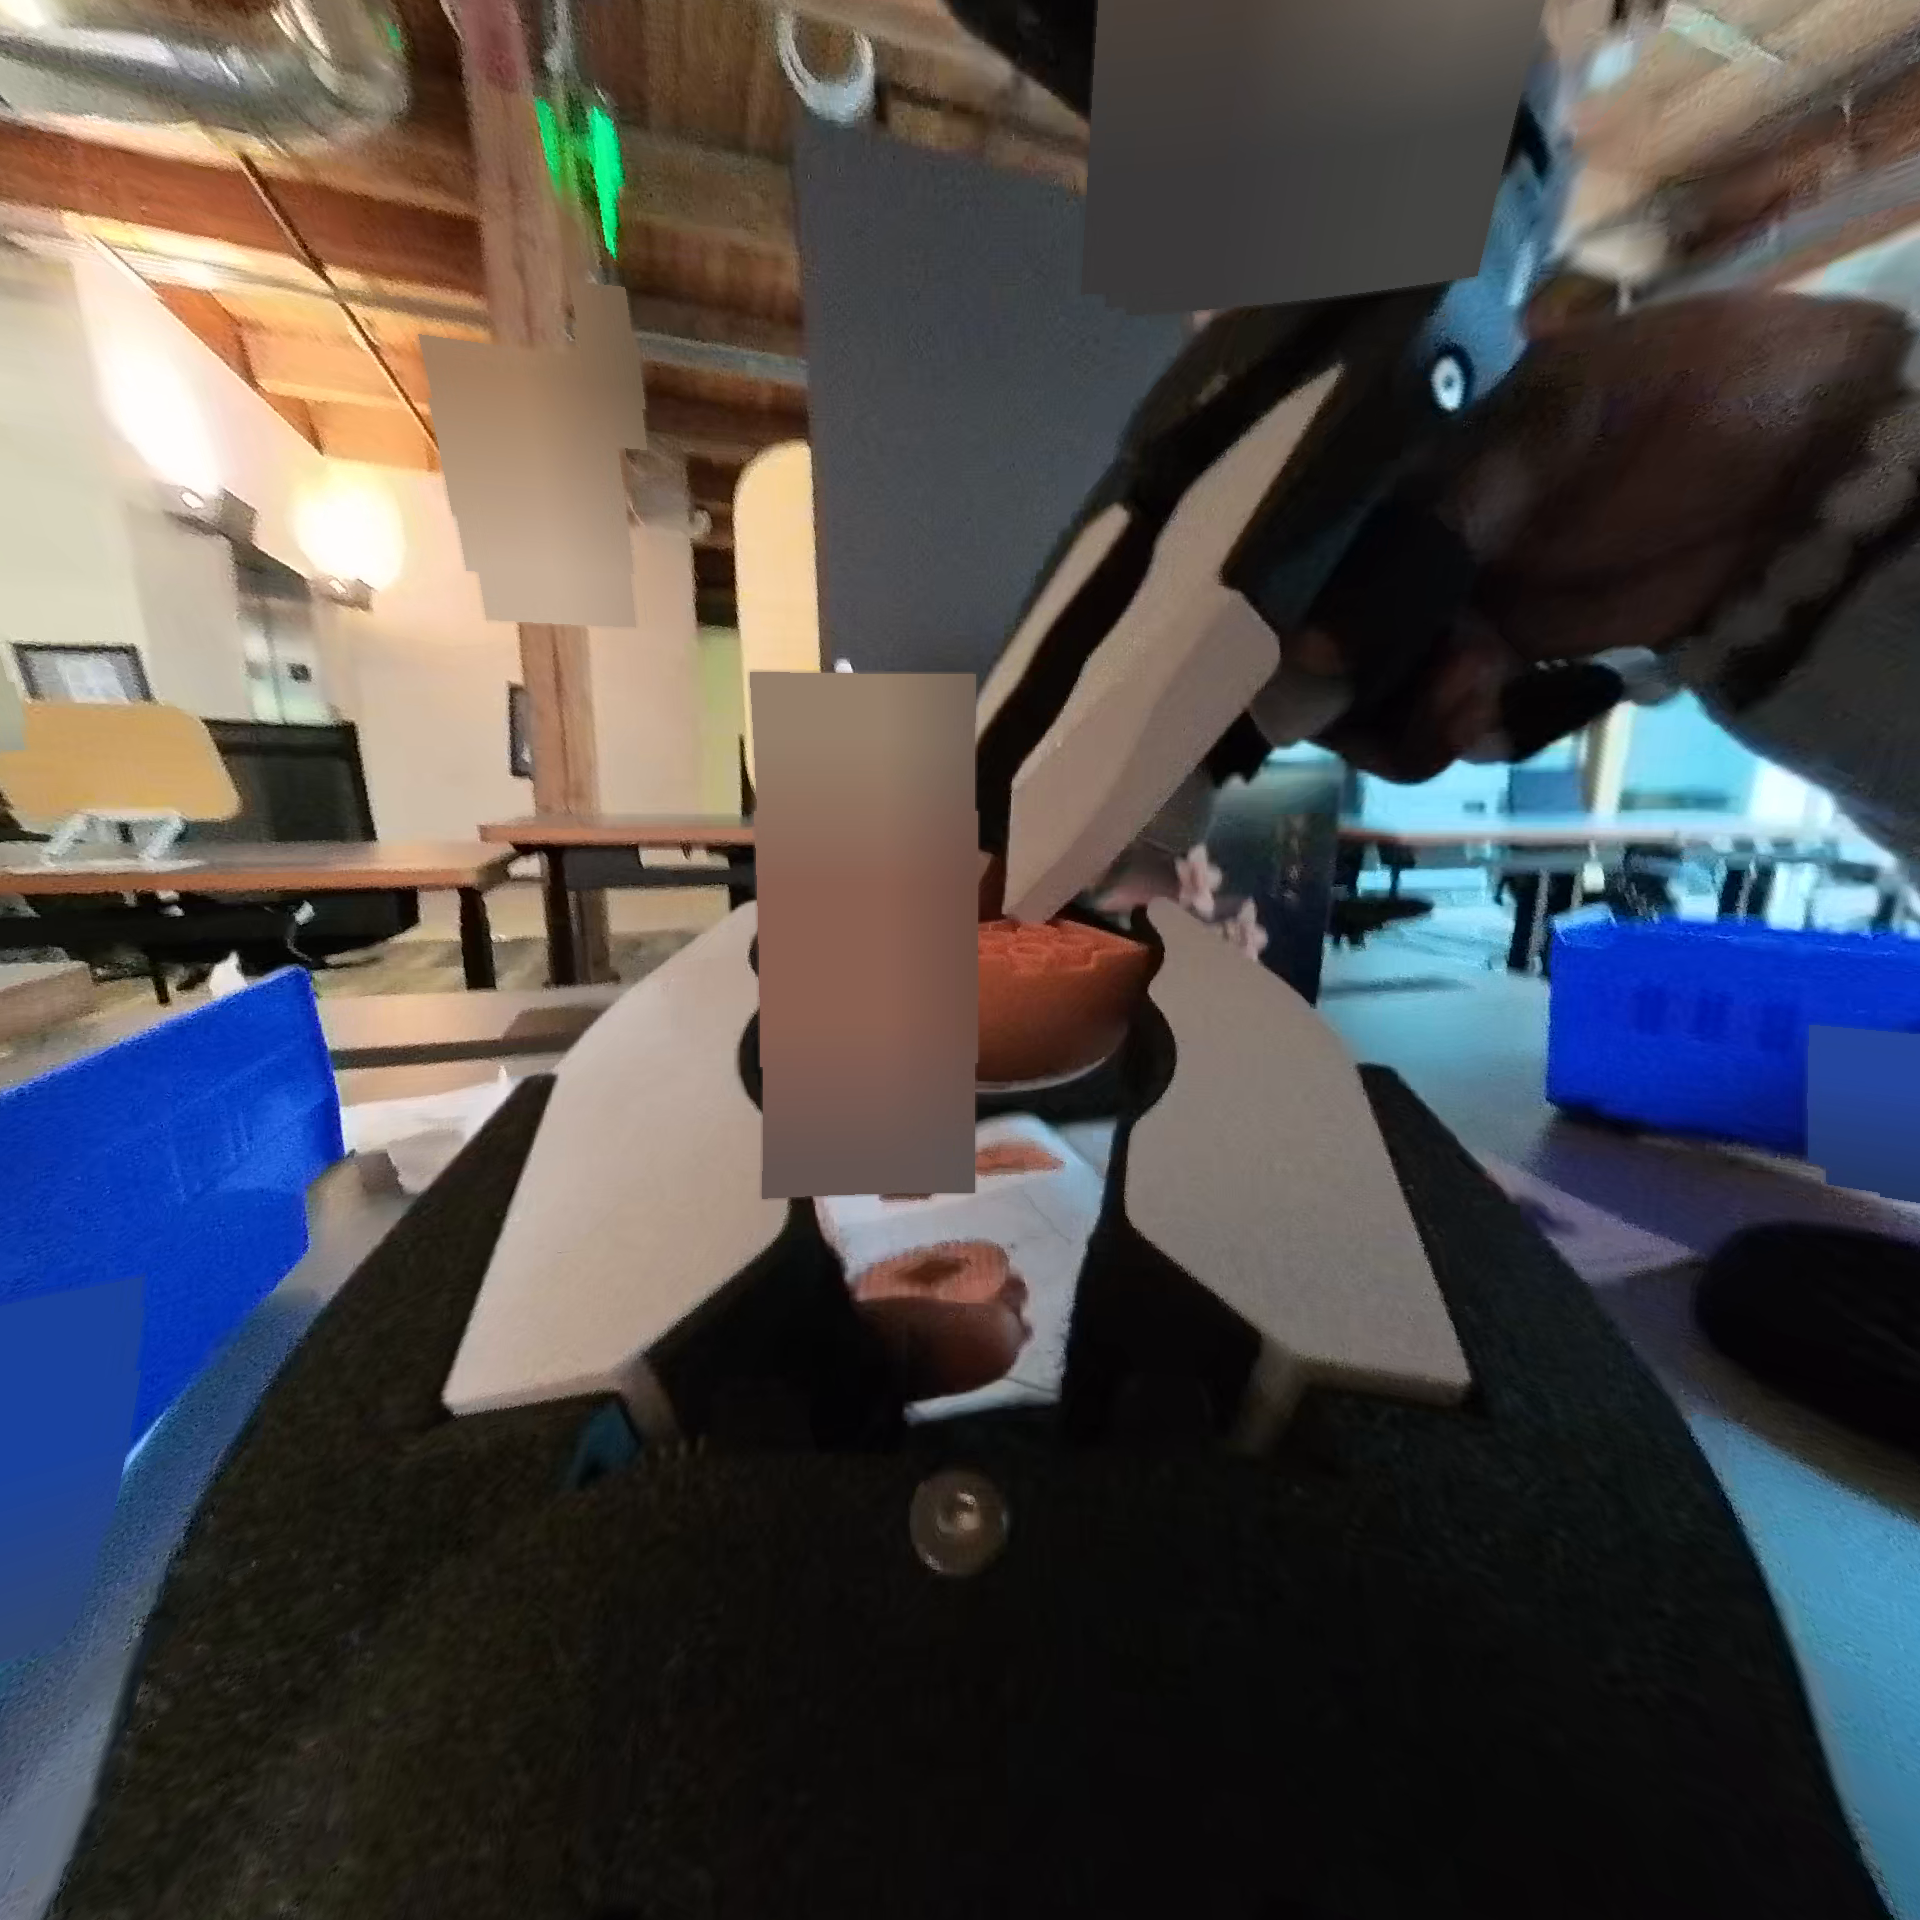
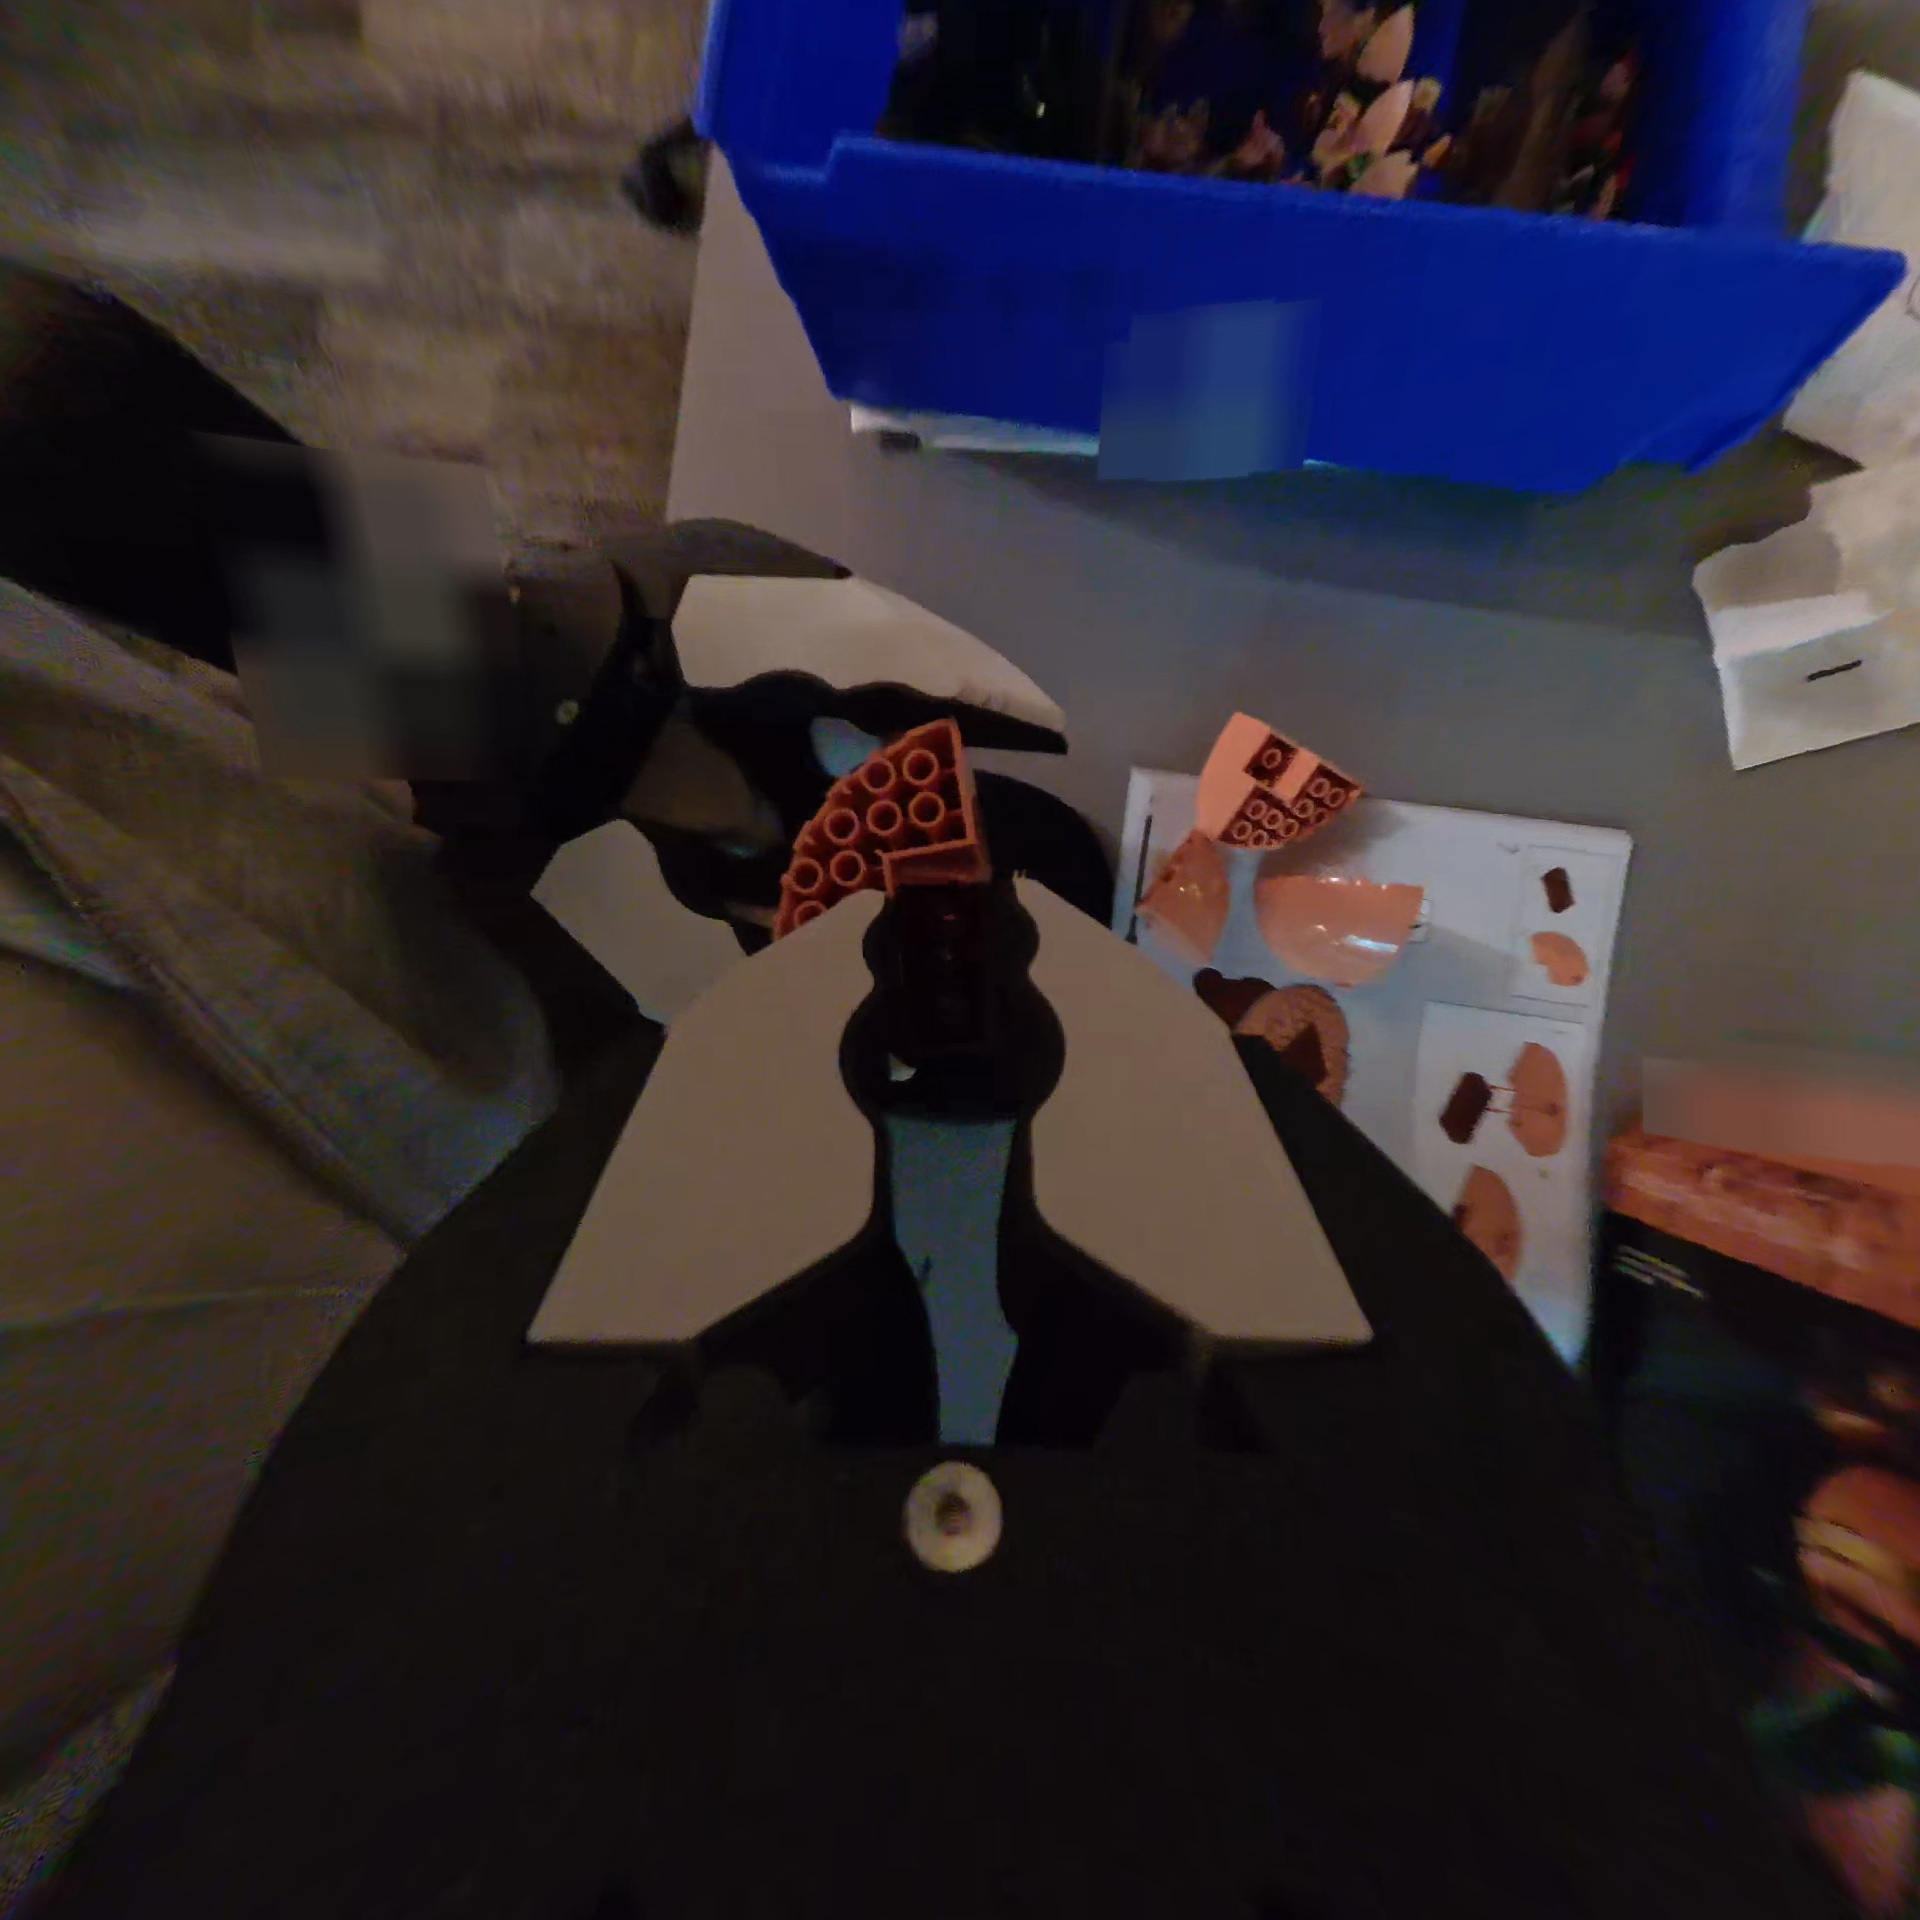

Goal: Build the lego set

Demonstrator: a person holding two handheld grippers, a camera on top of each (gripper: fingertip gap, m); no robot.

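Grippers, two: left gripper clamps one orange brick, right gripper one dark brick.

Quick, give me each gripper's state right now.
Left gripper: clamped on an orange rounded brick.
Right gripper: shut on a dark brown brick.

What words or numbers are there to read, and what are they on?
Instruction sheet: only brick pictures, no words I can read.
Dark box: pale marks, too blurred to read.
Framed notice on the wall: too small to read.
Blue bin: a patch covers part of its front, nothing readable.
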